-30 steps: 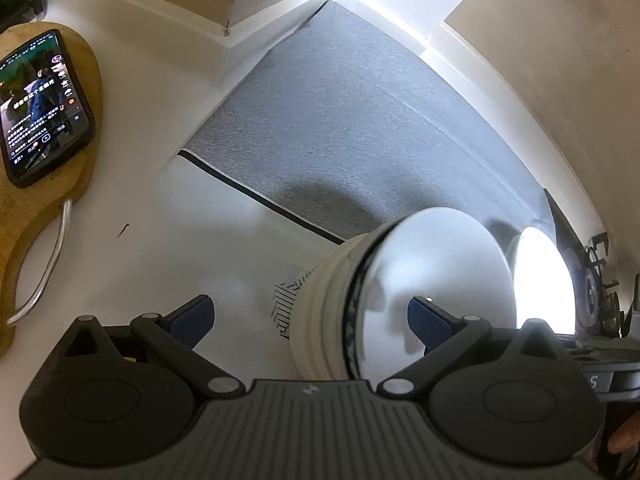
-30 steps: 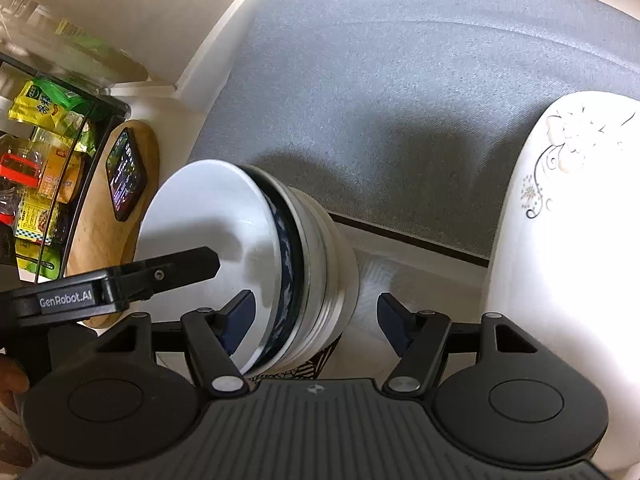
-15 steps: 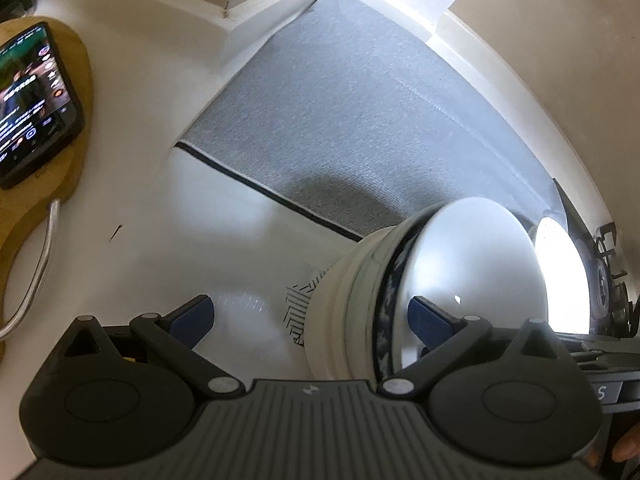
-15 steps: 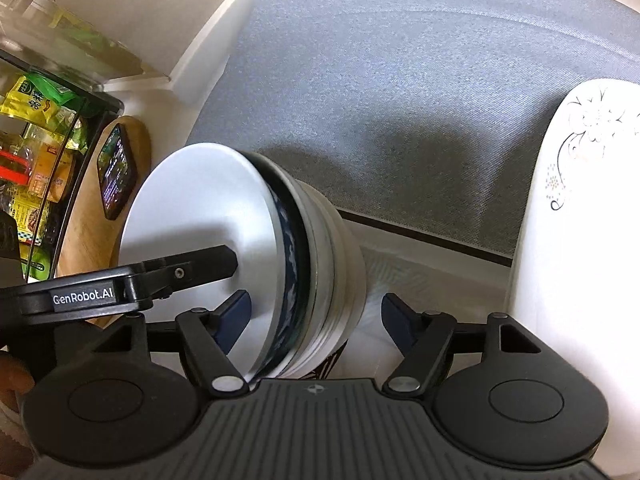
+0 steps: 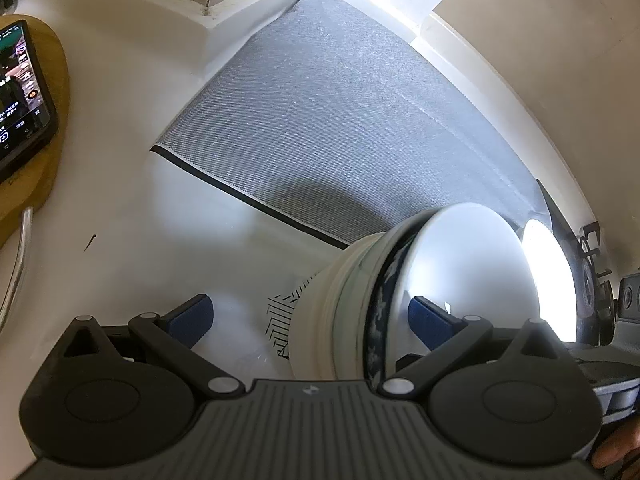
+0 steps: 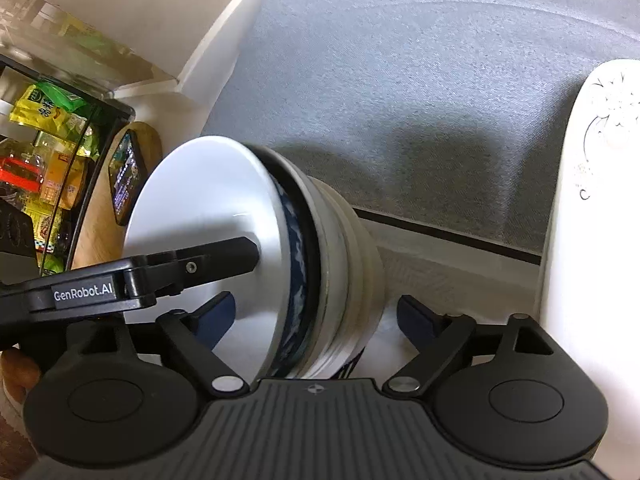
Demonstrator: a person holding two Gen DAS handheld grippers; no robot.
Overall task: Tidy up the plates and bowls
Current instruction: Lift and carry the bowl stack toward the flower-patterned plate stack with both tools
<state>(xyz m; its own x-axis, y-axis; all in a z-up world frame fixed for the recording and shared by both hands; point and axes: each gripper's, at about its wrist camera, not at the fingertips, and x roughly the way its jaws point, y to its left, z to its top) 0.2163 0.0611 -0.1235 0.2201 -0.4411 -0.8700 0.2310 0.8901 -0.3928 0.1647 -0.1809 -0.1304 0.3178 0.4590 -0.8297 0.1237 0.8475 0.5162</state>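
A stack of nested bowls (image 5: pixel 360 312) is seen from the side, white bowls with a blue-patterned one among them; it also shows in the right wrist view (image 6: pixel 320 264). My left gripper (image 5: pixel 308 316) is open, its fingers straddling the stack's rim, one pad (image 5: pixel 432 316) inside the top bowl. My right gripper (image 6: pixel 316 316) is open and straddles the same stack from the other side. A white plate with a flower print (image 6: pixel 592 208) stands at the right edge of the right wrist view, and shows as a bright disc in the left wrist view (image 5: pixel 552 276).
A grey mat (image 5: pixel 340 128) covers the white counter (image 5: pixel 120 160) behind the bowls. A phone (image 5: pixel 20 96) lies on a wooden board (image 5: pixel 52 80) at the left. A rack of snack packets (image 6: pixel 44 140) stands far left in the right wrist view.
The bowl stack and both grippers have shifted together slightly; the phone and board slid toward the left edge of the left wrist view. Both grippers stay open around the stack.
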